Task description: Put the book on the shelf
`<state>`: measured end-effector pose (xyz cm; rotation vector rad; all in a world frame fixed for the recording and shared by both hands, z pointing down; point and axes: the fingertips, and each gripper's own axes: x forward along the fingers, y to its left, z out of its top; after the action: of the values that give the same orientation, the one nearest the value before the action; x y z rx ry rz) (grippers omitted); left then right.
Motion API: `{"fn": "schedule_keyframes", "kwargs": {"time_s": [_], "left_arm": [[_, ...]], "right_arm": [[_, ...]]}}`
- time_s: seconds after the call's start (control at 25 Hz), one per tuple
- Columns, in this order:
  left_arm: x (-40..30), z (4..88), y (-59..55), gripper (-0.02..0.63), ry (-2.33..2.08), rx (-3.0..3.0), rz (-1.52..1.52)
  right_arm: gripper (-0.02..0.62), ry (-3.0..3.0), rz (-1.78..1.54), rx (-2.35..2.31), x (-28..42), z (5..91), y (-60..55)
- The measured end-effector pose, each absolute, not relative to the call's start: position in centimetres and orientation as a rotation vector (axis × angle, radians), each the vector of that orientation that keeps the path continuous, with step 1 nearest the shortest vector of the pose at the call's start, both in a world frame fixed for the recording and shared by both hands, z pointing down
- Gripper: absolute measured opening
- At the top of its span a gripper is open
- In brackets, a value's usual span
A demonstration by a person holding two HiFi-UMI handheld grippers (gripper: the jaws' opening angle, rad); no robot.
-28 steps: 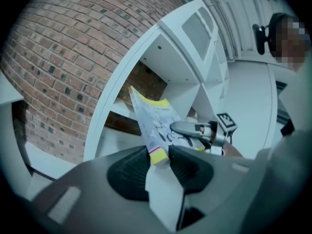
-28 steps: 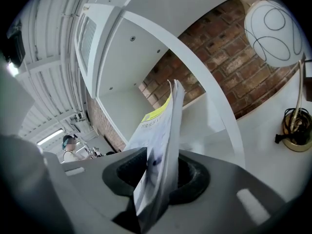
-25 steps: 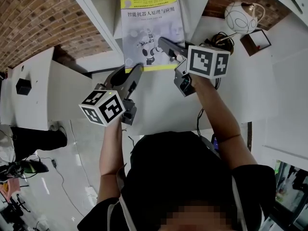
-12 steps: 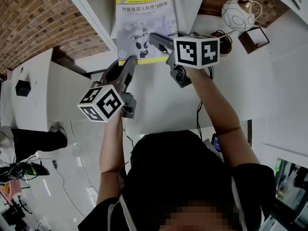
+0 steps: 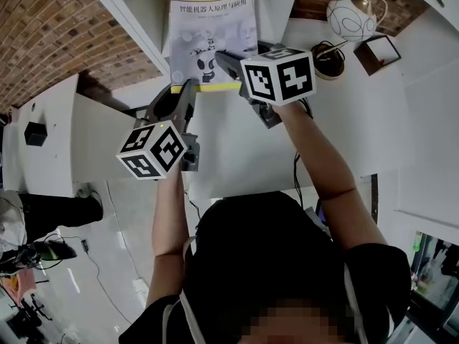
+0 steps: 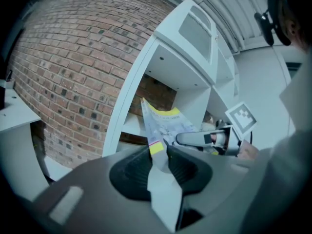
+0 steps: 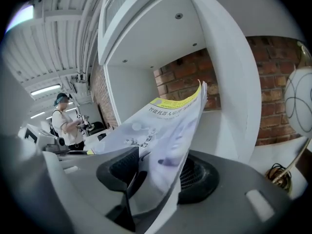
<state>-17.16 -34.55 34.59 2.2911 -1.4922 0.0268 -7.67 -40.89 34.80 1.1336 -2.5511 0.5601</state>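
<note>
Bright, even light, soft shadows. Gripper views: heavy fisheye, black corners; near foreground and book (image 7: 165, 130) blurred.

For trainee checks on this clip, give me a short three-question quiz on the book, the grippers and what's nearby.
1. True or false: the book has a plain red cover.
2. In the head view, what stands right of the shelf? A a laptop; B a round white pot; C a bottle.
3. Which gripper pinches the book's edge?
Key: 1 false, it is pale with yellow bands. 2 B. 3 the left gripper, whose jaws have just closed a little on it; the right gripper has just been opening, with the book loose between its jaws.
</note>
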Motion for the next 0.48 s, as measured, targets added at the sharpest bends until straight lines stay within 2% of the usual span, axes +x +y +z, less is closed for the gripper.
{"fn": "schedule_keyframes", "kwargs": {"time_s": [0.48], "left_arm": [[-17.18,34.5,-34.56,0.092,-1.526,2.266,-0.024]], "right_arm": [[0.264,-2.484,0.452,1.104,-7.1,34.93,-39.99]]}}
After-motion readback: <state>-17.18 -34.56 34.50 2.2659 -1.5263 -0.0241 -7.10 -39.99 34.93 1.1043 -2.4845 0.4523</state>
